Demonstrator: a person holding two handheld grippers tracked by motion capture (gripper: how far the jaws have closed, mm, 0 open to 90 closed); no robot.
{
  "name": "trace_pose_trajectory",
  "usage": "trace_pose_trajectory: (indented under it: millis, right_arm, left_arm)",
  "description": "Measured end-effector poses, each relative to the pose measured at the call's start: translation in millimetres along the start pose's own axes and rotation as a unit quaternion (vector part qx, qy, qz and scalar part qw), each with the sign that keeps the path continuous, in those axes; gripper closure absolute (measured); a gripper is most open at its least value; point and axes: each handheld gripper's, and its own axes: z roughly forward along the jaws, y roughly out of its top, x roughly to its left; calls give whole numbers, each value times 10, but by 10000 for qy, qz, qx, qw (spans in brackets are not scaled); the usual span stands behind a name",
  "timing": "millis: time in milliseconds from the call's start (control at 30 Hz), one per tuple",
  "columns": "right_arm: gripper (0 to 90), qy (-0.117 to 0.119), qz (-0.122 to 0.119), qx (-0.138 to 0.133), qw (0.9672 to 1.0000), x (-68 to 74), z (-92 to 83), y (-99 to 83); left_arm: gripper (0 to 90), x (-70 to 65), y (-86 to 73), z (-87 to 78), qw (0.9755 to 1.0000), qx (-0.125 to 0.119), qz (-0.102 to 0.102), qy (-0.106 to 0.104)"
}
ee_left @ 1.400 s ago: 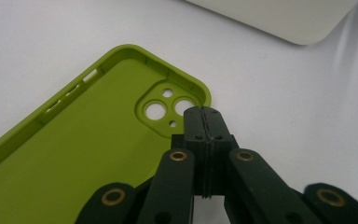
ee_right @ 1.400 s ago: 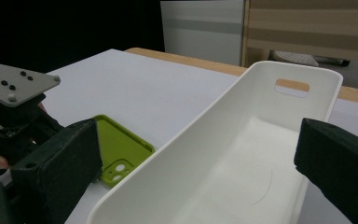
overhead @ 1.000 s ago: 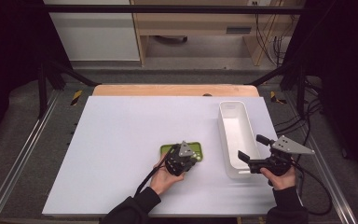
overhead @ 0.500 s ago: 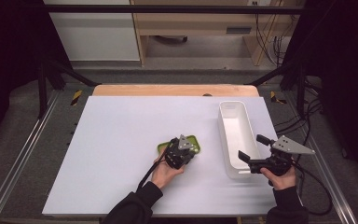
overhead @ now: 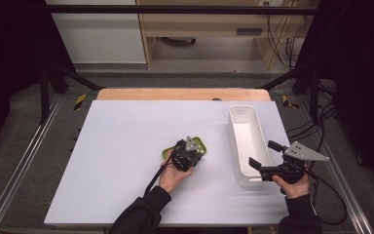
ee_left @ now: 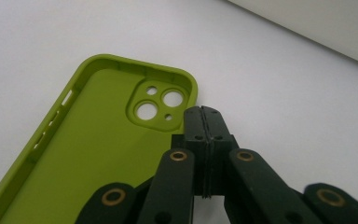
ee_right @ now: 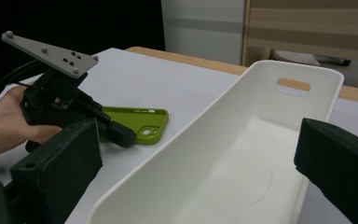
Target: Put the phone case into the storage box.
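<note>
Green phone case [ee_left: 98,140] lies open side up on the white table [overhead: 126,146], just left of the white bin [overhead: 246,141]. Left gripper [ee_left: 203,112] sits at the case's camera-hole corner, jaws clenched together with nothing between them — likely lining up to nudge or pick at the edge. Right gripper [overhead: 261,156] hangs spread wide at the bin's near end, apparently to steady it. In the high view the left gripper covers much of the case; whether the tips touch its rim is unclear.

From high above the person's side we look forward and down over the whole counter [overhead: 126,146]. Riding the left gripper, we look close down on the green phone case [ee_left: 88,154]. From the right gripper we look low across the white bin [ee_right: 242,154], sharing that case.
</note>
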Motion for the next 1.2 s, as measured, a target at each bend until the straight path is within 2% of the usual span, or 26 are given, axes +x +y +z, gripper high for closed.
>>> trace_pose_trajectory:
  millis: [300, 333, 400, 467, 533, 567, 600, 633, 667, 700, 733, 767, 800, 900, 933, 1000, 1067, 1200]
  right_arm:
    - [12, 3, -4, -4, 10000, -2, -3, 1]
    - [13, 8, -22, -4, 10000, -6, -7, 1]
    - [12, 8, -30, -13, 10000, -7, -7, 2]
    - [12, 0, -26, -12, 10000, -8, -9, 2]
    - [12, -3, -27, -12, 10000, -8, -10, 2]
    - [12, 4, -15, -14, 10000, -6, -13, 4]
    - [12, 4, -15, -14, 10000, -6, -13, 4]
    - [12, 8, -26, -20, 10000, -9, -12, 3]
    - [12, 2, -23, -18, 10000, -9, -13, 3]
    - [12, 1, -27, -15, 10000, -8, -12, 3]
    - [12, 1, -27, -15, 10000, -8, -12, 3]
    - [12, 2, -28, -14, 10000, -8, -12, 3]
    - [13, 4, -33, -13, 10000, -7, -11, 2]
    - [12, 5, -23, -14, 10000, -8, -13, 3]
    - [12, 5, -23, -14, 10000, -8, -13, 3]
    - [12, 11, -29, -12, 10000, -6, -12, 2]
    - [12, 10, -25, -10, 10000, -6, -12, 3]
    - [12, 7, -33, -13, 10000, -8, -14, 3]
  left_arm:
    - [892, 40, 16, -26, 10000, -37, -56, -4]
    - [873, 39, 28, -70, 9999, -94, -92, -83]
    - [863, 35, 39, -109, 9998, -150, -81, -110]
    - [808, 33, 68, -219, 9991, -304, -120, -265]
    - [775, 32, 77, -265, 9987, -370, -136, -312]
    - [704, 34, 96, -366, 9981, -476, -107, -366]
    - [674, 34, 96, -366, 9981, -476, -107, -366]
    - [674, 38, 105, -418, 9977, -529, -93, -402]
    - [635, 42, 111, -473, 9973, -590, -76, -423]
    - [532, 58, 119, -570, 9961, -726, -78, -505]
    - [488, 58, 119, -570, 9961, -726, -78, -505]
    - [488, 69, 122, -642, 9950, -808, -45, -580]
    - [388, 72, 123, -667, 9949, -834, -42, -572]
    - [247, 111, 122, -859, 9925, -1023, -129, -651]
    - [221, 111, 122, -859, 9925, -1023, -129, -651]
    - [168, 145, 114, -995, 9914, -1129, -128, -653]
    - [127, 157, 110, -1034, 9911, -1162, -116, -638]
    - [73, 252, 82, -1176, 9905, -1224, -180, -594]
